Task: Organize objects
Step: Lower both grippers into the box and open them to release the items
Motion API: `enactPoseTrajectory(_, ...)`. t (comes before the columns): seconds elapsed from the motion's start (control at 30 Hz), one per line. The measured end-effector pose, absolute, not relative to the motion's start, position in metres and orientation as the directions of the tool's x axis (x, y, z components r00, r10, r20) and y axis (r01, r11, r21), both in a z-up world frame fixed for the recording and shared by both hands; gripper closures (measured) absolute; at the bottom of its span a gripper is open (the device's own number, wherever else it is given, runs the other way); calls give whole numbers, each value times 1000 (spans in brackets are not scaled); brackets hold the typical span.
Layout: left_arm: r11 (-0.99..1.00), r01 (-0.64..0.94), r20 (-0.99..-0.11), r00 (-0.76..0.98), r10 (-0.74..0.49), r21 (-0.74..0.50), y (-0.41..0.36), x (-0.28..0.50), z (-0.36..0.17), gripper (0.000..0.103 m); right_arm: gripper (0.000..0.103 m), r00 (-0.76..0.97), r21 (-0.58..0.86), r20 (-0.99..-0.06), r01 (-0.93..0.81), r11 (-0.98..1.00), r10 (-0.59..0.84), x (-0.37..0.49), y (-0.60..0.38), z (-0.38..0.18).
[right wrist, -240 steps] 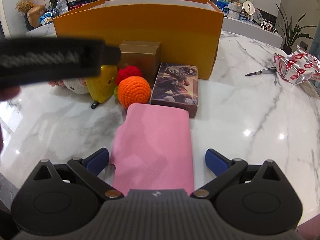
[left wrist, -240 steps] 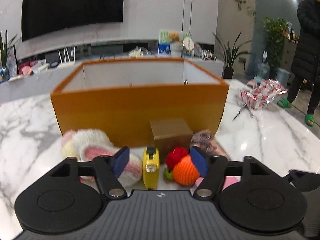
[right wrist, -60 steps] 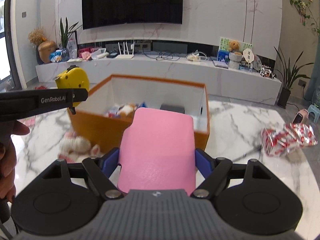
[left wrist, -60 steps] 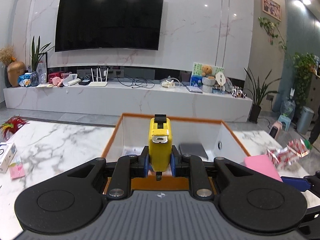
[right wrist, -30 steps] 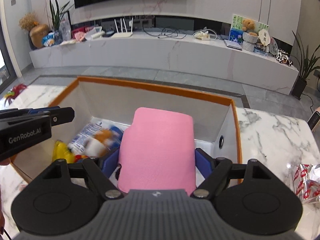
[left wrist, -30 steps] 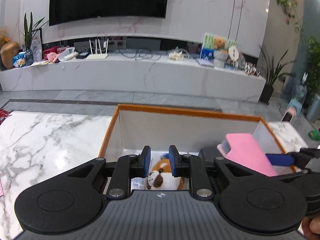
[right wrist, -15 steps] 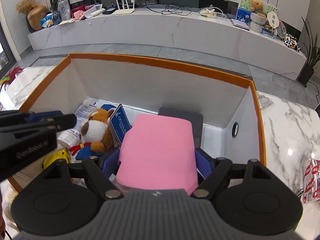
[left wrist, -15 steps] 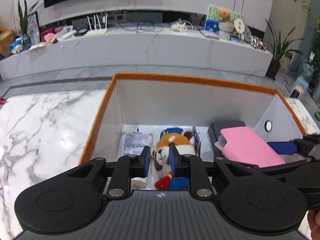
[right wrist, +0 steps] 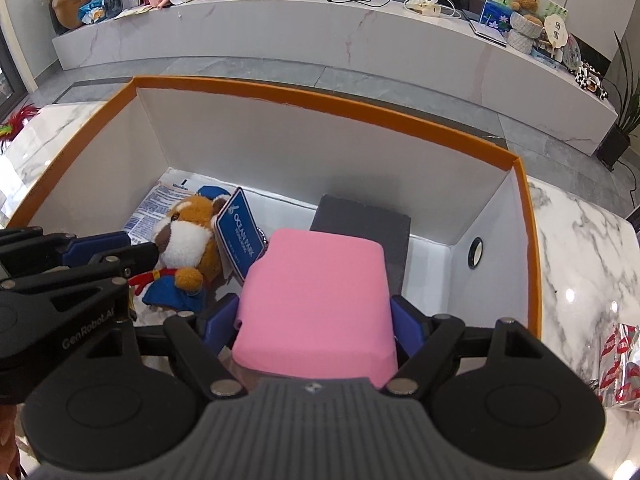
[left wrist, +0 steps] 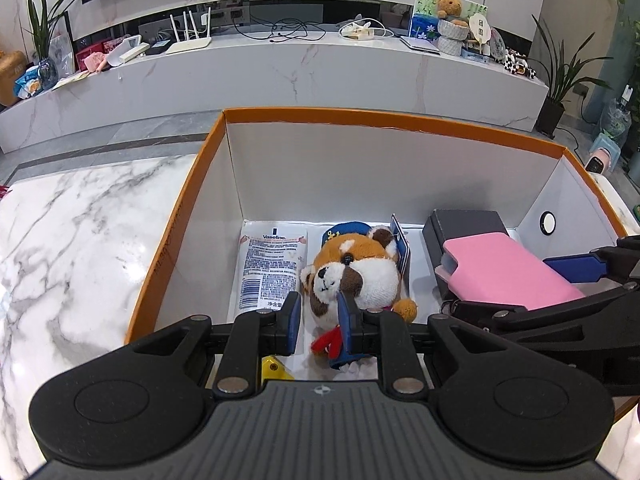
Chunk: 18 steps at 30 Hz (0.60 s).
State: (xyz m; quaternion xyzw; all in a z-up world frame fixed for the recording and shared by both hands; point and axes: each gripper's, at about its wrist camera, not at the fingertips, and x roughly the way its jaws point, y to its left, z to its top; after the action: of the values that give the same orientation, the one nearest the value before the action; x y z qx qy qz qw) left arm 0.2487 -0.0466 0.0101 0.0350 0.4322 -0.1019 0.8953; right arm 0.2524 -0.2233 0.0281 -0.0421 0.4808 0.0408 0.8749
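An orange box (left wrist: 188, 216) with white inner walls (right wrist: 328, 100) stands on the marble table. My right gripper (right wrist: 316, 322) is shut on a pink case (right wrist: 316, 304) and holds it inside the box over a dark grey box (right wrist: 364, 216). The pink case also shows in the left wrist view (left wrist: 500, 268). My left gripper (left wrist: 318, 318) is empty, its jaws a narrow gap apart, above a plush red panda (left wrist: 356, 268). The yellow tape measure (left wrist: 274, 368) lies in the box just under my left gripper.
A Vaseline tube (left wrist: 272, 264) lies flat at the box's left. A blue tag (right wrist: 240, 234) hangs on the plush. A red and silver wrapper (right wrist: 620, 364) lies on the table to the right. A white TV bench (left wrist: 280, 68) runs behind.
Both grippers have come lower over the box. The right one has lowered the pink case over the dark grey box. Earlier, my left gripper dropped the yellow tape measure into the box.
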Motion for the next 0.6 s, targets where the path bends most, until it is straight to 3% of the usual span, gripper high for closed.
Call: enactPoseTrajectory(0.6,975,223,-780,609,-142,-4,-51,246,8,81,21,545,-44,-838,-102,994,19,250,-223,30)
